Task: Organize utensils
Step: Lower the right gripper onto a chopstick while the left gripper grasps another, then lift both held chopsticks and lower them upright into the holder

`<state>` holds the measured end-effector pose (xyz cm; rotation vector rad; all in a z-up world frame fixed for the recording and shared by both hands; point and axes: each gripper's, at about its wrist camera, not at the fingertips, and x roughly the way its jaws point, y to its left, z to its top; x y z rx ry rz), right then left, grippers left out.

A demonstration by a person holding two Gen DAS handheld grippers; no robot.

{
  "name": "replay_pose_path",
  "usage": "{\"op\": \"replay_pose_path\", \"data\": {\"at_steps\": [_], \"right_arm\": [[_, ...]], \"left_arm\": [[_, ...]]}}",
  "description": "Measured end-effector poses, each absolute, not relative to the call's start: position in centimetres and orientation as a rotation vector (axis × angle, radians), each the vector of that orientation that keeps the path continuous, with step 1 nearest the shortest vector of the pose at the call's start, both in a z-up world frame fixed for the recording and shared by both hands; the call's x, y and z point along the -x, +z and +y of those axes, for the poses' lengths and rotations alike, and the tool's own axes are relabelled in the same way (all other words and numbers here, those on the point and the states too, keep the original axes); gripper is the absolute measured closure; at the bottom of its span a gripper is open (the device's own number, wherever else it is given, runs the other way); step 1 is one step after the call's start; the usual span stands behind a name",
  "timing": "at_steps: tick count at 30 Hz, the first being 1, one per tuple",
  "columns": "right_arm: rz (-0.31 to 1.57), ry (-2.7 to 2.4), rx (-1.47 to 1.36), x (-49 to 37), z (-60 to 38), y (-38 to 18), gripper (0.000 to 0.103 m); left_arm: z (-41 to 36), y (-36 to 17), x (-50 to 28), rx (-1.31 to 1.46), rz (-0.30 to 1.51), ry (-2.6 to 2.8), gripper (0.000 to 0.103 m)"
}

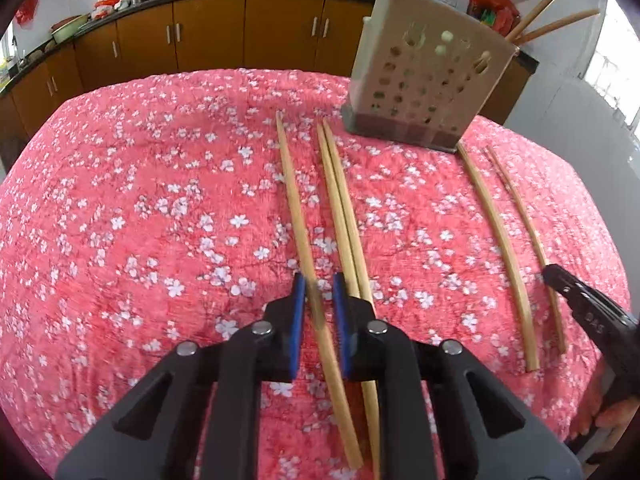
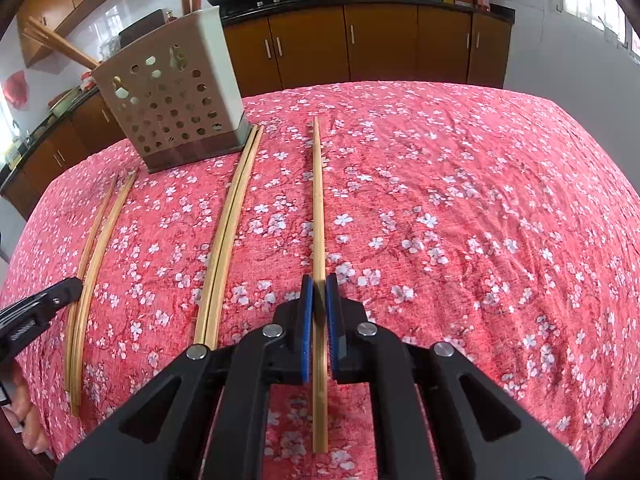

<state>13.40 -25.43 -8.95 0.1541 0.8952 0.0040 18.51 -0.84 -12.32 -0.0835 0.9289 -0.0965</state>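
Several bamboo chopsticks lie lengthwise on the pink flowered tablecloth [image 1: 140, 220]. My left gripper [image 1: 319, 280] points down over the leftmost chopstick [image 1: 292, 200]. That stick runs between the blue pads, and a strip of cloth still shows beside the right pad. A pair of chopsticks [image 1: 340, 208] lies just to its right. My right gripper [image 2: 319, 280] is shut on a single chopstick [image 2: 318, 200], both pads tight against it. A finger of each gripper shows in the other's view [image 1: 560, 280] [image 2: 64, 292]. The beige perforated holder [image 1: 432, 80] [image 2: 172, 108] stands at the back with chopsticks in it.
Two more chopsticks [image 1: 504, 248] lie right of the holder, and a close pair [image 2: 228, 220] runs from its corner. Brown kitchen cabinets [image 2: 380, 40] stand beyond the table's far edge. A person's hand [image 1: 616, 416] shows at the table's near corner.
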Motion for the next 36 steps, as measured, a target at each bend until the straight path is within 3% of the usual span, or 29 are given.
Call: {"op": "replay_pose_path", "data": {"at_steps": [5,13,36], "right_arm": [[0.89,0.011,-0.136,-13.7,-24.8,-9.2,0.096],[0.878,-0.019,-0.122,-15.7,-26.0,-9.3,0.095],[0.881,-0.009,-0.136,-16.1,-26.3,-9.3,0.095]], "left_arm": [[-0.2,-12.4,-19.2,0.064,0.923,-0.043,0.095],[4.0,-12.4,-20.6,0.088,0.905,-0.055,0.094],[4.5,-12.2,-19.6,0.087,0.876,-0.078,0.093]]}}
